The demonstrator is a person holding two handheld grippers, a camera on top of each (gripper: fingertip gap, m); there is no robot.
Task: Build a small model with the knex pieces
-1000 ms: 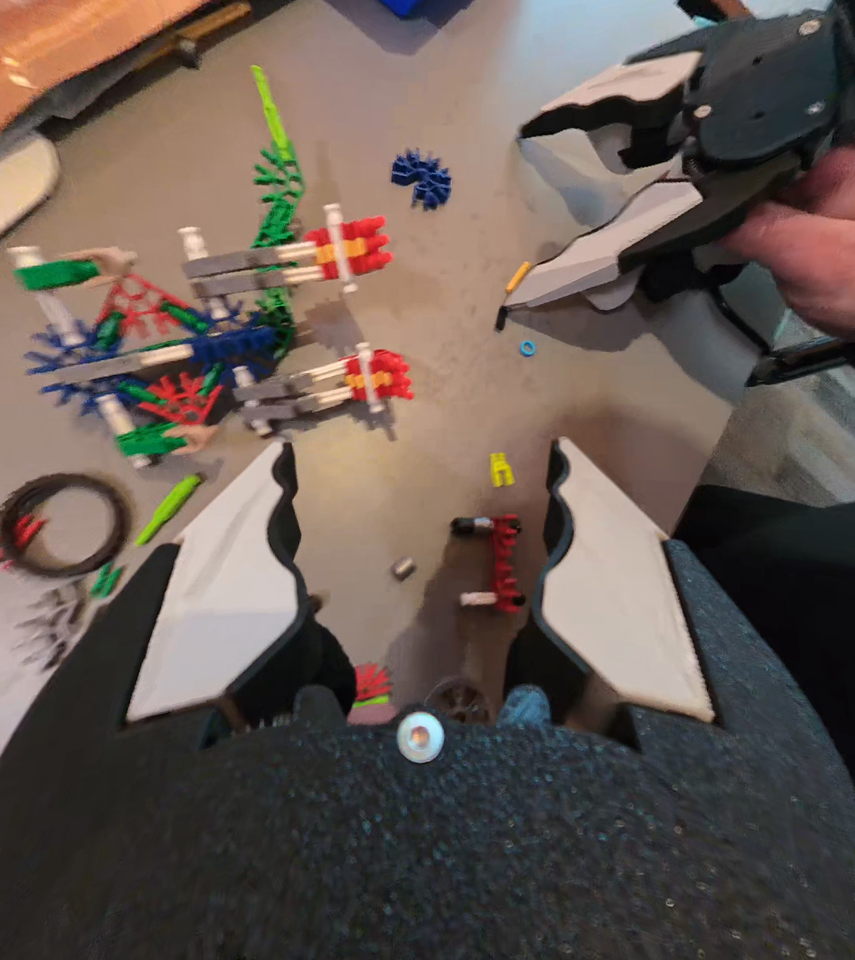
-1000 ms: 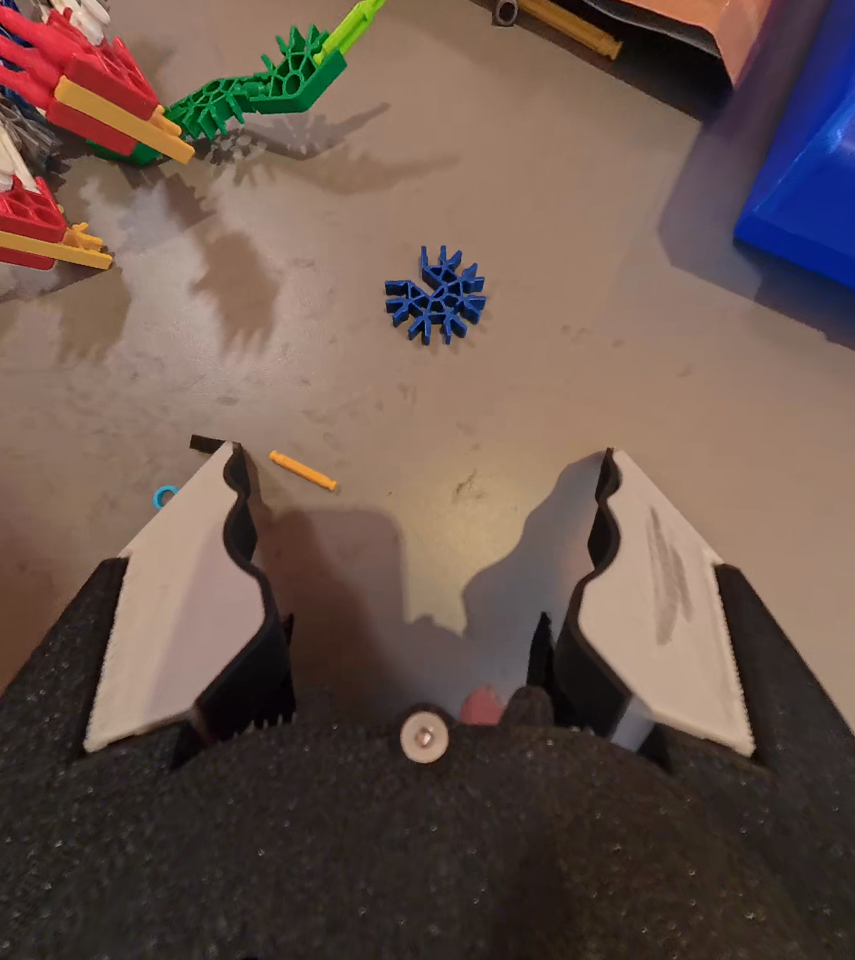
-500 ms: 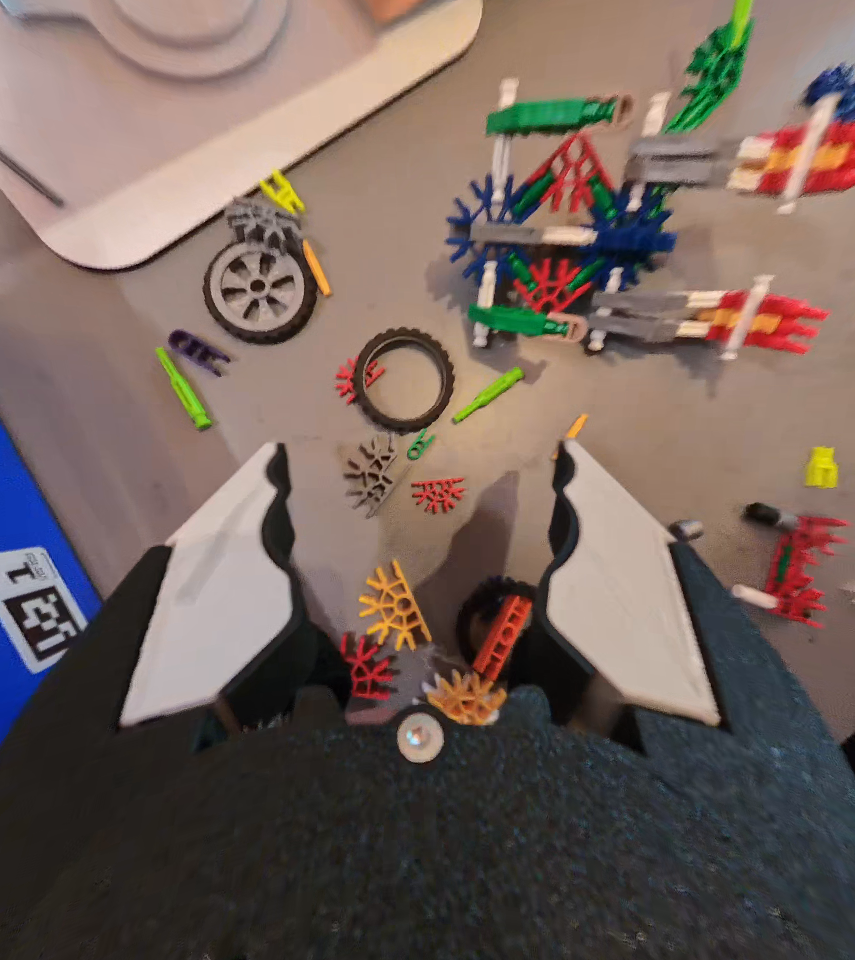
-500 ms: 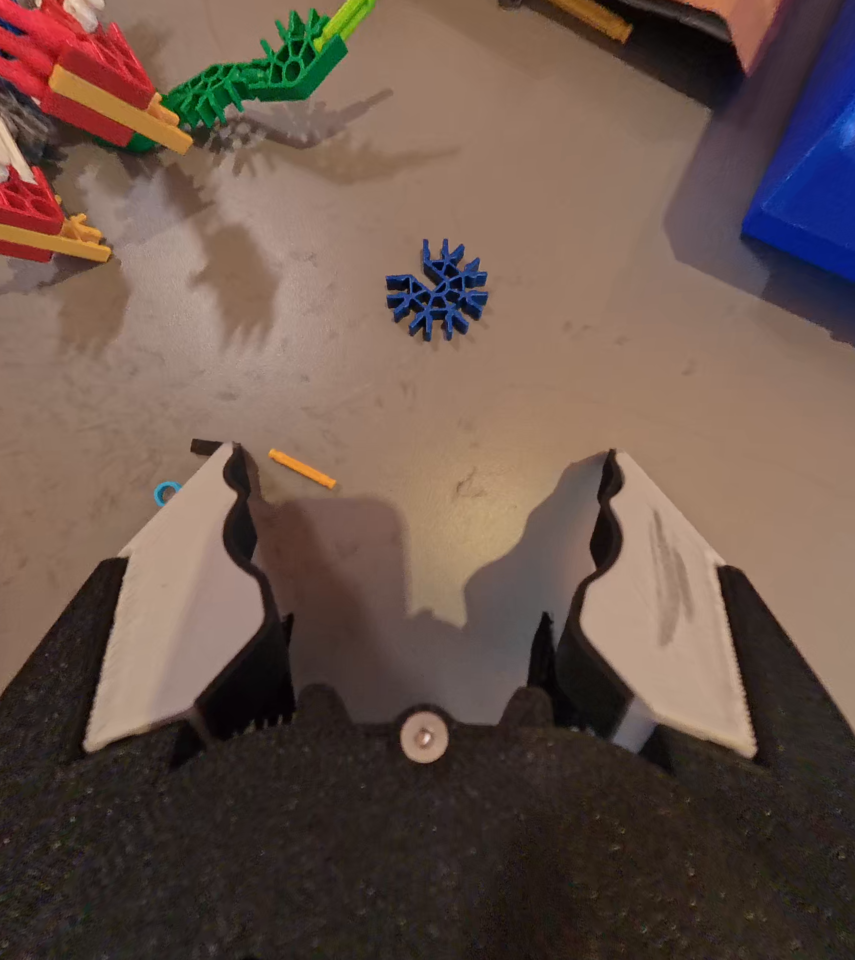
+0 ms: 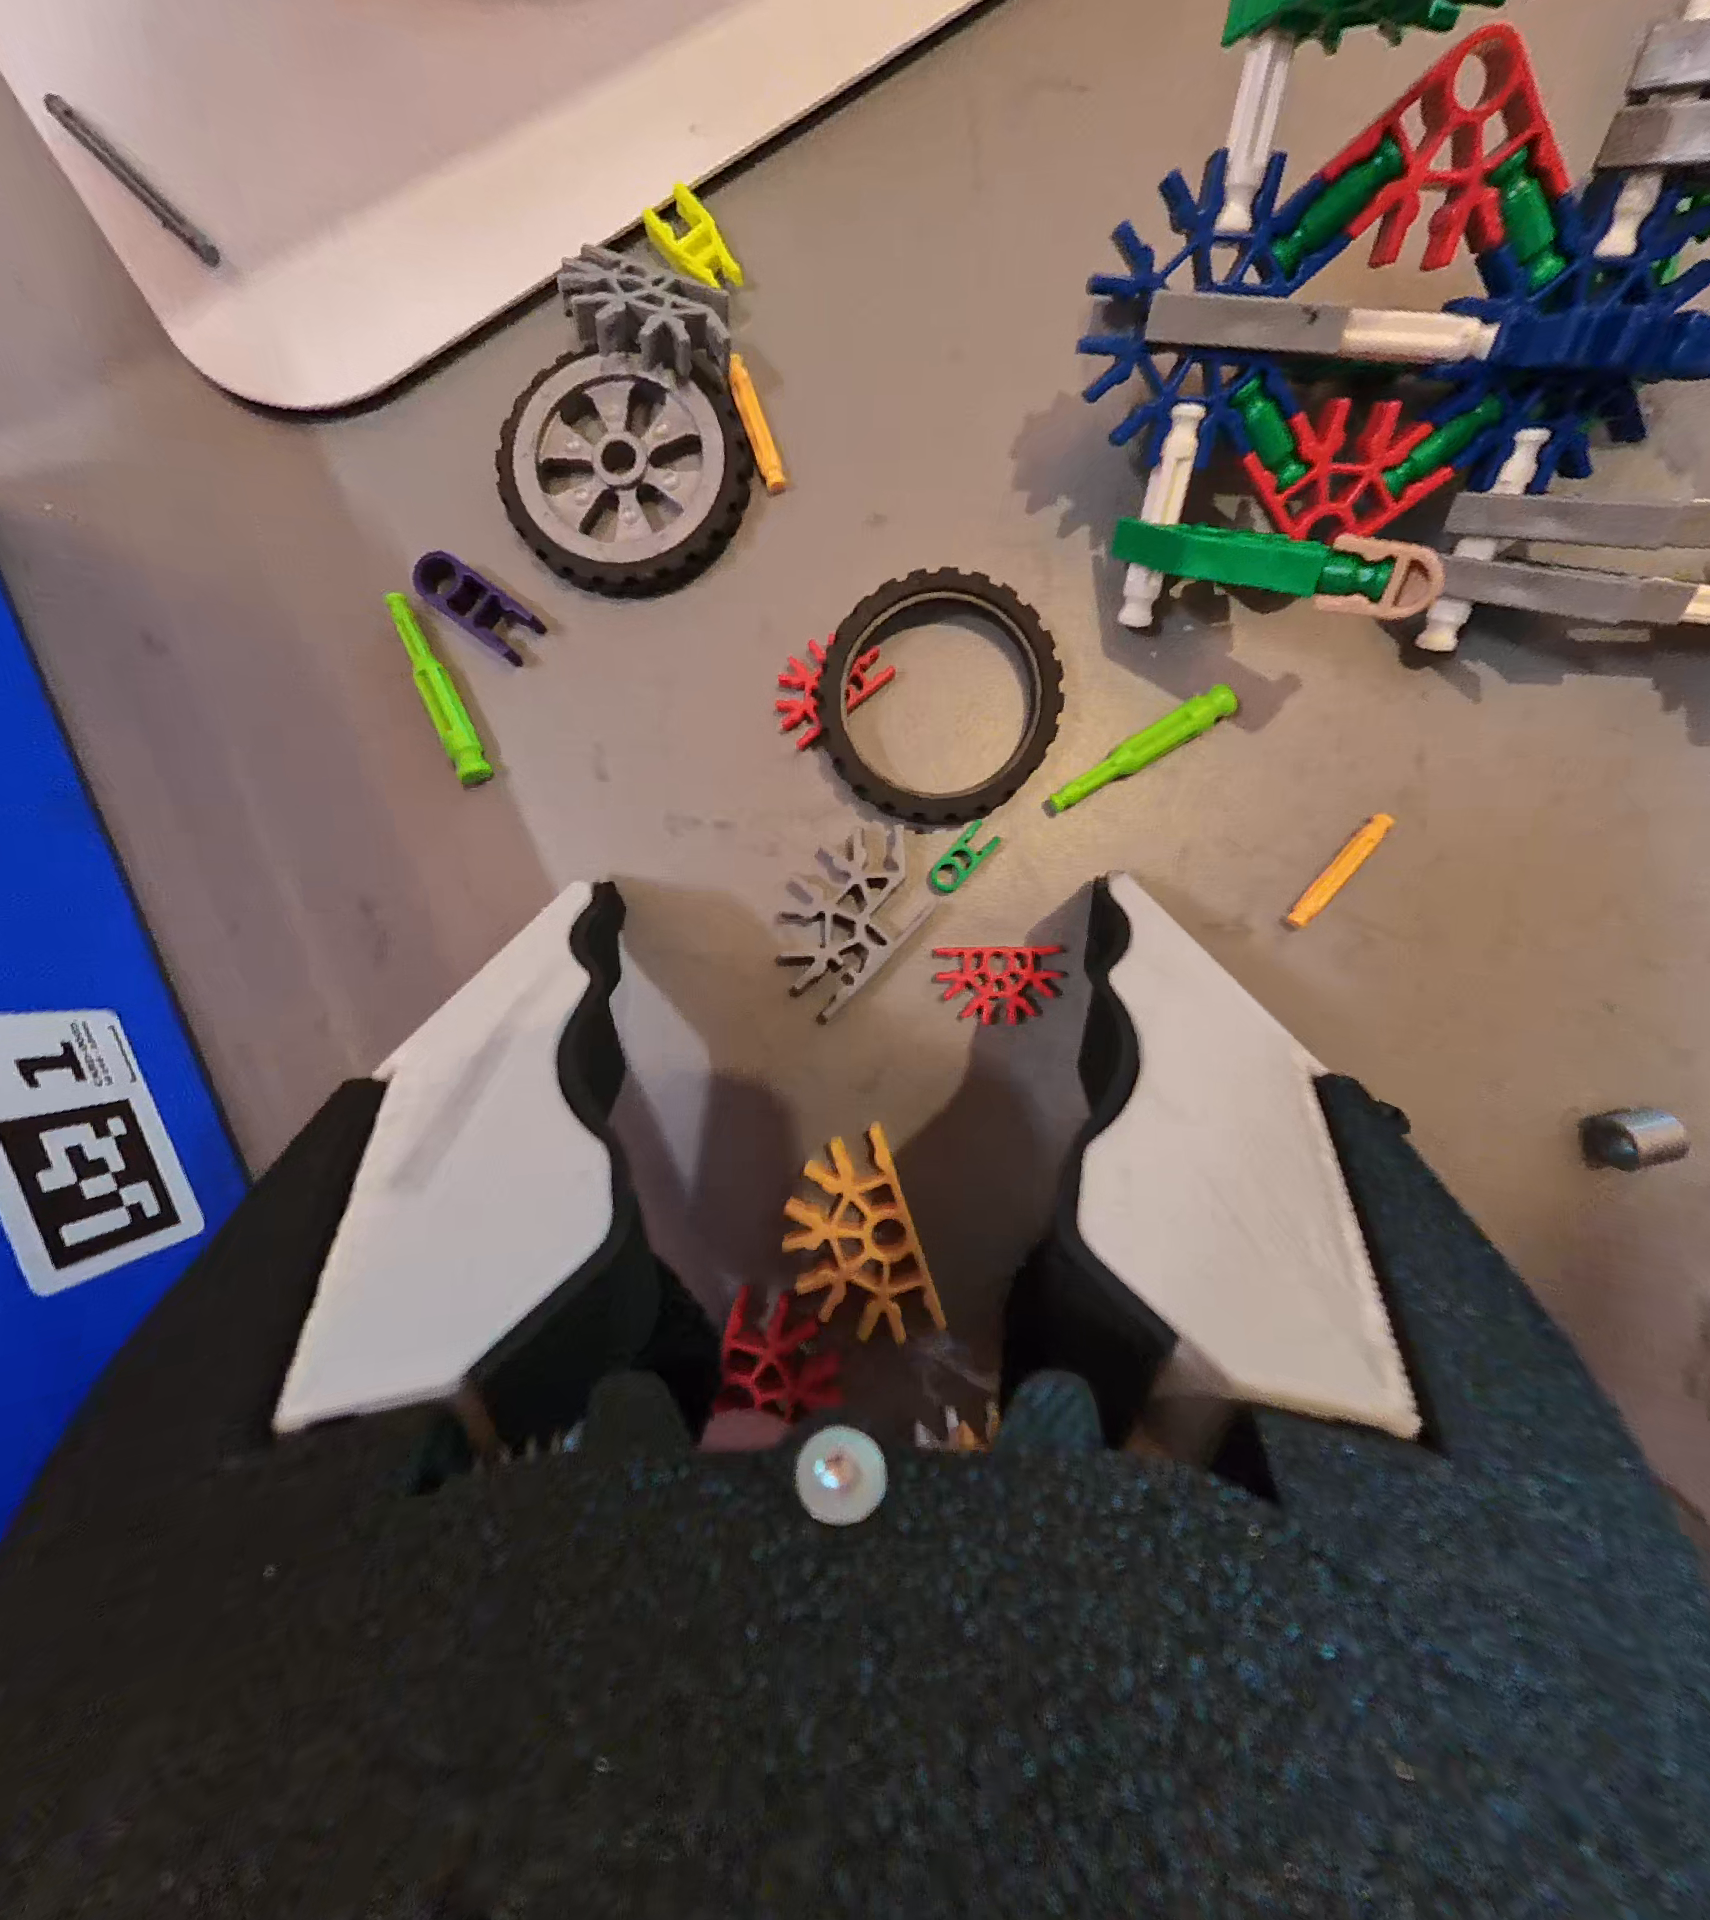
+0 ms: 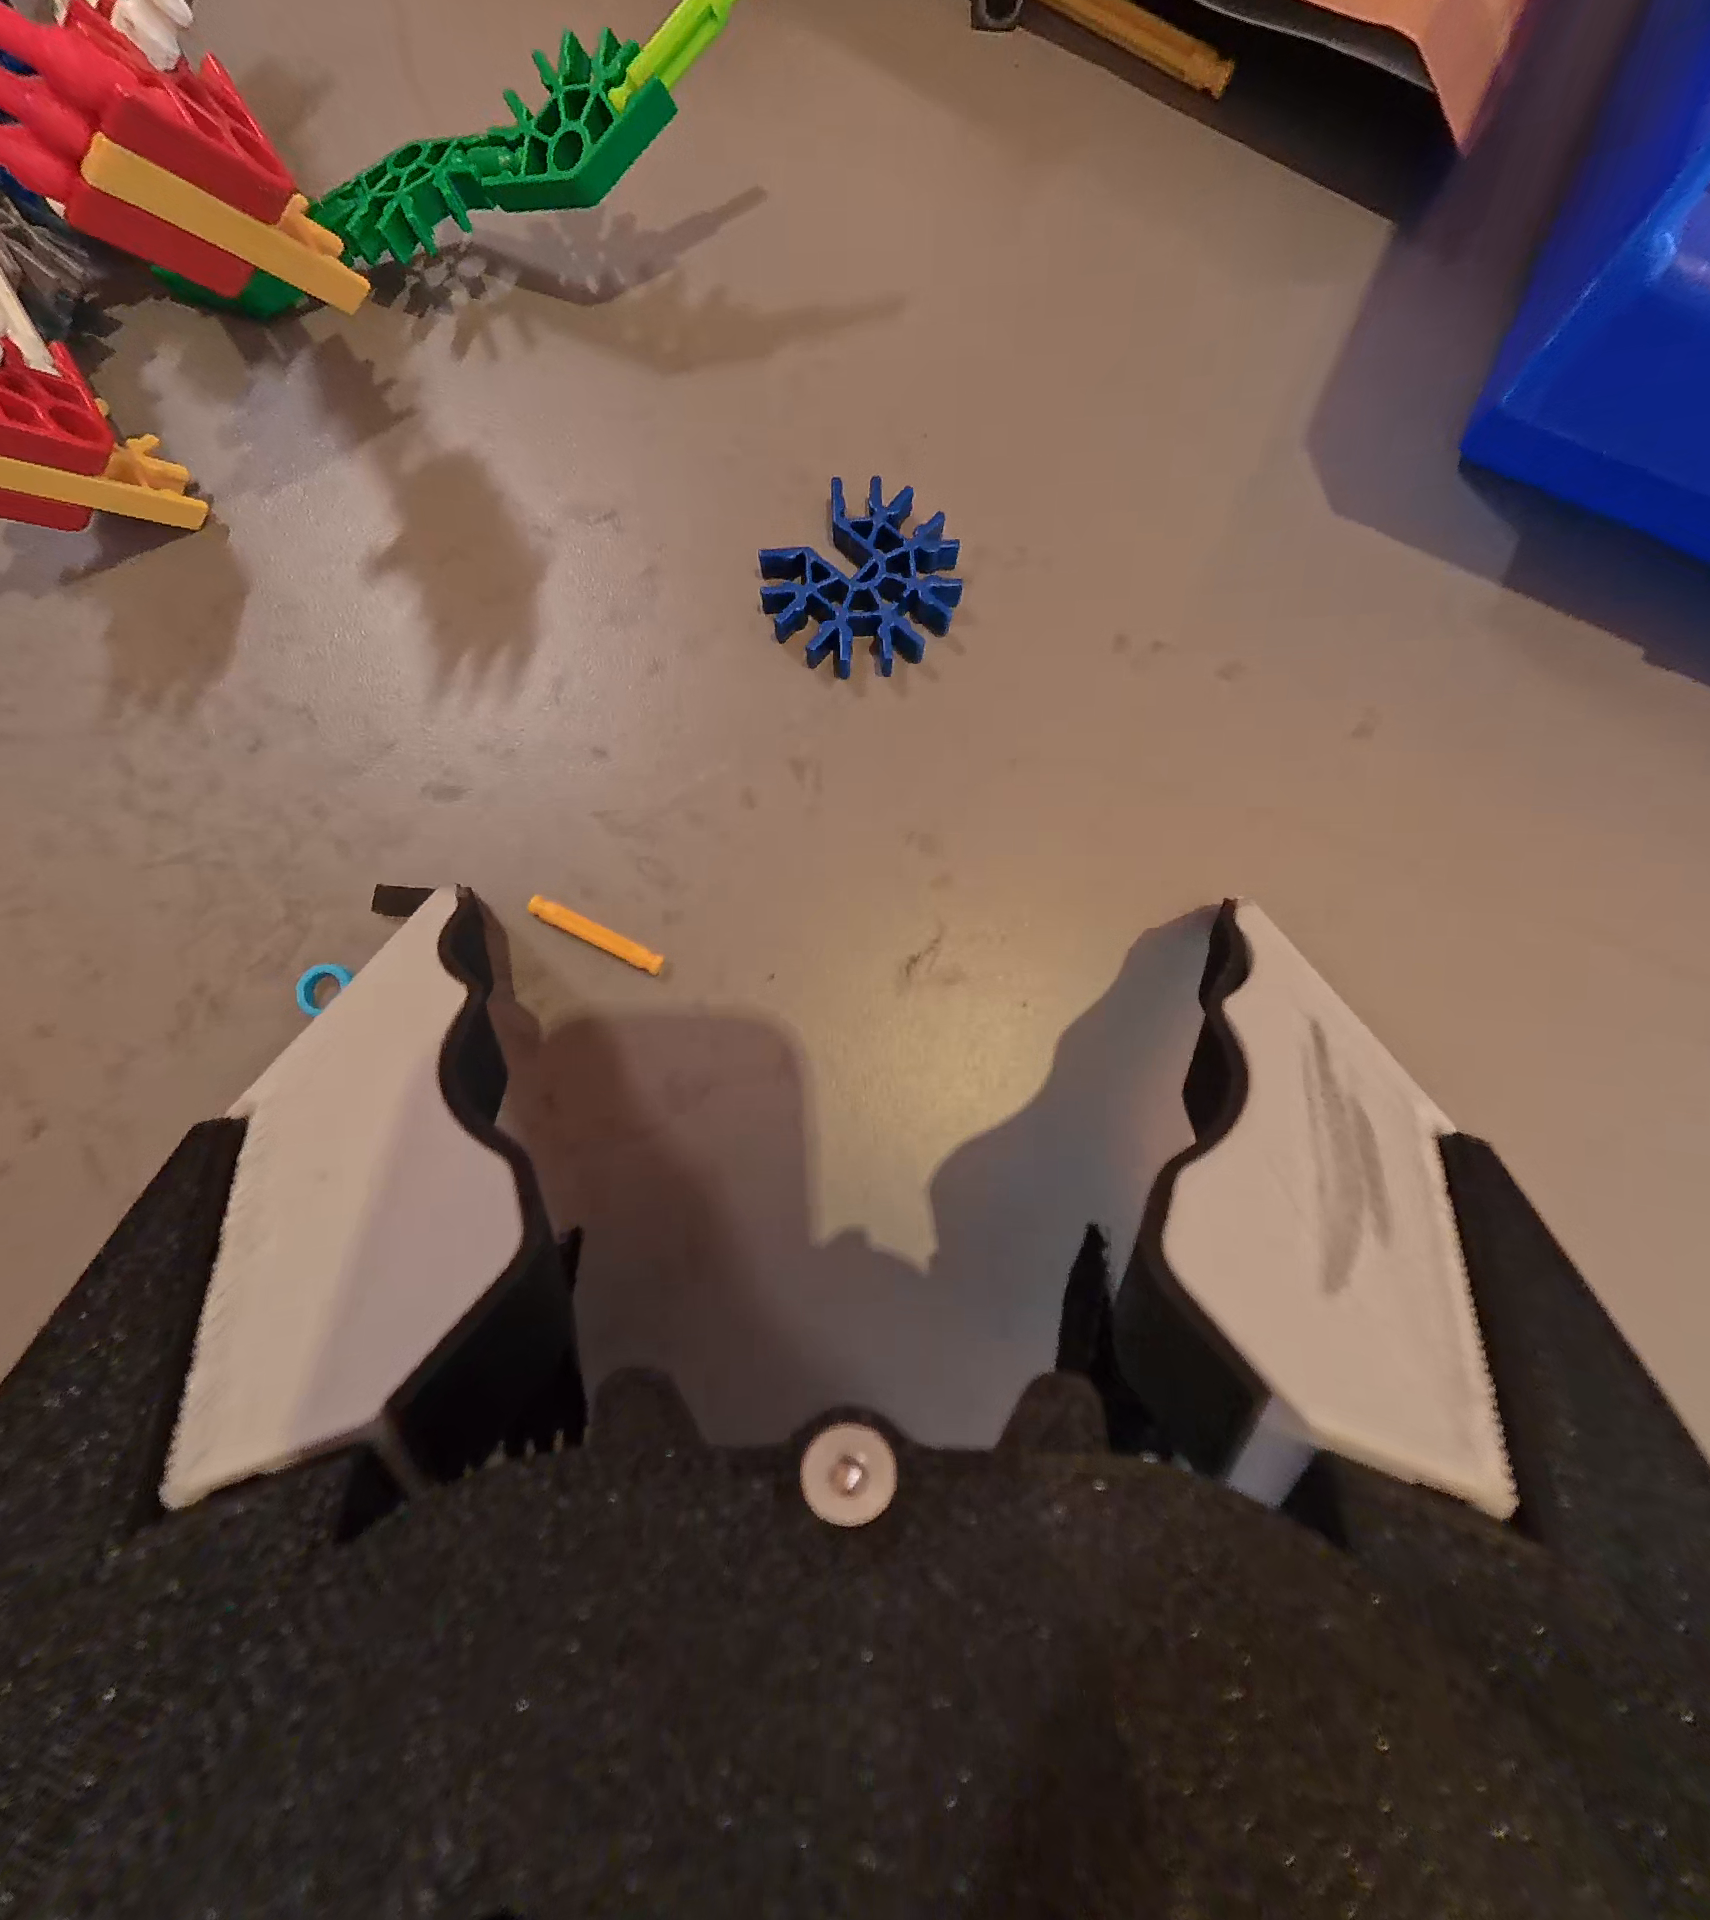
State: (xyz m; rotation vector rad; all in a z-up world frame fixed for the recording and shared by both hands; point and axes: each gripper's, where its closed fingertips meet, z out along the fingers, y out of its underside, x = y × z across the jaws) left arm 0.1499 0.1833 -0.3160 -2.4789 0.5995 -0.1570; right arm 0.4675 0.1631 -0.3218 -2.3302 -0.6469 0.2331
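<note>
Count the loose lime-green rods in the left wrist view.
2. One rod lies left of the grey wheel, beside a purple clip; the other rod lies right of the empty tyre. Others may be hidden under the gripper.

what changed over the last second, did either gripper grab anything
The left gripper swung left, away from the right gripper and the small red piece, and now hangs open over a grey connector and a yellow connector. Nothing was grabbed. The right gripper stayed open and almost still, facing the blue connector, which has not moved.
</note>
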